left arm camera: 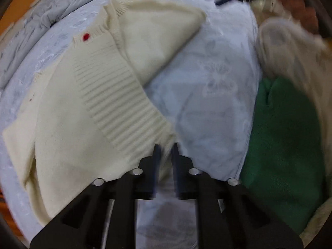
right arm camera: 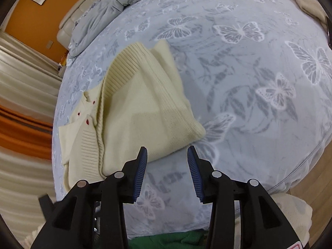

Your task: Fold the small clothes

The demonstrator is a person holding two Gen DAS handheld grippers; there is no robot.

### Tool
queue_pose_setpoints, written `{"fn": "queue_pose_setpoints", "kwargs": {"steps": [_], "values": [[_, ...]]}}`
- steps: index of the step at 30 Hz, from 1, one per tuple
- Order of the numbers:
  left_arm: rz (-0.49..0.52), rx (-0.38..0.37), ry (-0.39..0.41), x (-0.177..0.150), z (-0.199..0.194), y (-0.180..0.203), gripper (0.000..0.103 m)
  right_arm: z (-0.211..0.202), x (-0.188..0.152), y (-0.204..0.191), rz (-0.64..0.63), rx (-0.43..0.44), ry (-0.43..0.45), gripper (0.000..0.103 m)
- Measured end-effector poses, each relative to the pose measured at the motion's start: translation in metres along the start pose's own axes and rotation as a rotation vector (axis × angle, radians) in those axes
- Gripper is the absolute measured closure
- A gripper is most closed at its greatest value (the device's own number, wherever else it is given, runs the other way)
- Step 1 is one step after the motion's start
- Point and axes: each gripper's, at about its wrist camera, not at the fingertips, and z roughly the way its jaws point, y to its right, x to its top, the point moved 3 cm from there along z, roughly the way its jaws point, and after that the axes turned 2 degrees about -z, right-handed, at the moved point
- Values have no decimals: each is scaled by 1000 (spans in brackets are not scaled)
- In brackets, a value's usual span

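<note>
Cream sweater (right arm camera: 132, 120) partly folded on the butterfly bedspread (right arm camera: 249, 83); final folds remaining, green garment (left arm camera: 286, 145) beside it untouched. Left gripper (left arm camera: 166, 147) nearly closed at sweater's hem, grip impossible to confirm. Right gripper (right arm camera: 167, 151) open, empty, near the sweater's edge.

— From where is the scene viewed by the left wrist camera?

— It is mounted behind the left gripper (left arm camera: 165, 148), is aimed steeply down, and is held close over the cream sweater (left arm camera: 99, 95) on the butterfly bedspread (left arm camera: 211, 87).

— And the right wrist view?

— It is taken along the right gripper (right arm camera: 167, 152), also angled downward, but from farther back; an orange wall (right arm camera: 41, 16) is caught at the upper left.

— What is shared?

— The sweater, the bedspread, a green cloth (left arm camera: 286, 141) and the grey bedding (left arm camera: 54, 14) are seen in both.
</note>
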Motion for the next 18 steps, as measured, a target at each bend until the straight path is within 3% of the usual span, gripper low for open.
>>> {"fn": "queue_pose_setpoints", "kwargs": {"steps": [2, 4, 7, 9, 11, 13, 15, 16, 17, 18], "values": [[-105, -43, 78, 15, -23, -24, 96, -1, 1, -4, -31, -22, 11, 63], [-322, -81, 218, 37, -64, -79, 97, -3, 6, -10, -65, -22, 27, 61], [-561, 19, 382, 62, -110, -181, 97, 4, 21, -23, -115, -32, 44, 57], [-683, 137, 414, 71, -117, -242, 96, 12, 30, -29, -131, -30, 45, 57], [-826, 225, 389, 69, -111, -296, 96, 25, 44, -37, -160, -47, 49, 57], [-928, 254, 357, 60, -104, -331, 96, 36, 57, -44, -188, -77, 41, 57], [-975, 283, 346, 49, -102, -342, 81, 44, 72, -51, -207, -75, 40, 52], [-1001, 292, 319, 41, -100, -340, 44, 45, 77, -54, -217, -80, 49, 44], [-1032, 295, 298, 36, -95, -337, 25, 49, 85, -57, -232, -88, 57, 41], [-1047, 302, 314, 29, -95, -332, 25, 53, 92, -61, -248, -94, 63, 41]]}}
